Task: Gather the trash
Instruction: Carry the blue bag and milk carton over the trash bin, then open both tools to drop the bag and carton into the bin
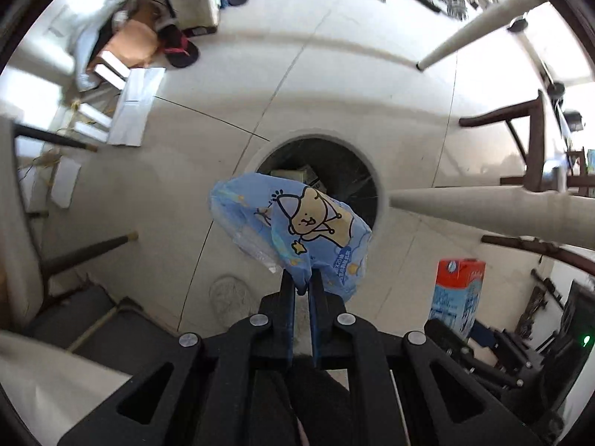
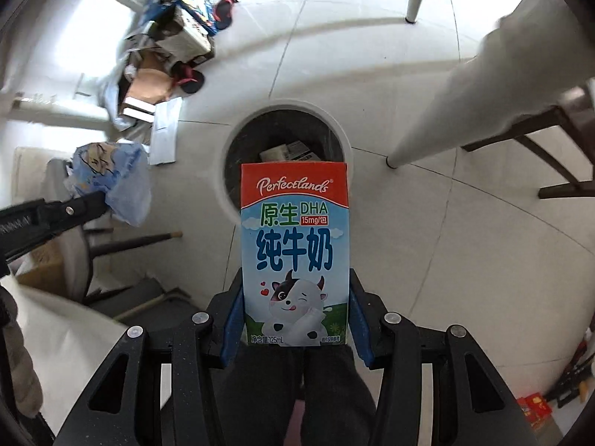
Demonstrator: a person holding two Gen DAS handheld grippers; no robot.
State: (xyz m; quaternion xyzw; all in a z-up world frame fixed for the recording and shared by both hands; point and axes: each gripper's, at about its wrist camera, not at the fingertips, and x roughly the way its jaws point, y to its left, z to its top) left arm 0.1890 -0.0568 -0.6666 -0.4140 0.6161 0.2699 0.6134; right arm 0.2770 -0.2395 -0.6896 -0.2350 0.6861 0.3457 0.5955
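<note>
Left gripper: jaws pinched fully together on a bunched corner of one blue cartoon-print wrapper, which hangs over the near rim of the round bin on the floor; it's thin, limp film, likely near weightless and slippery, so a gathered fold is the right spot to hold. Right gripper: jaws about half open, clamped on the lower side walls of one small milk carton, poised over the same bin; stiff card but probably crushable if empty, so grip the flat sides lightly. Count: one wrapper, one carton, one bin with some card scraps already inside.
</note>
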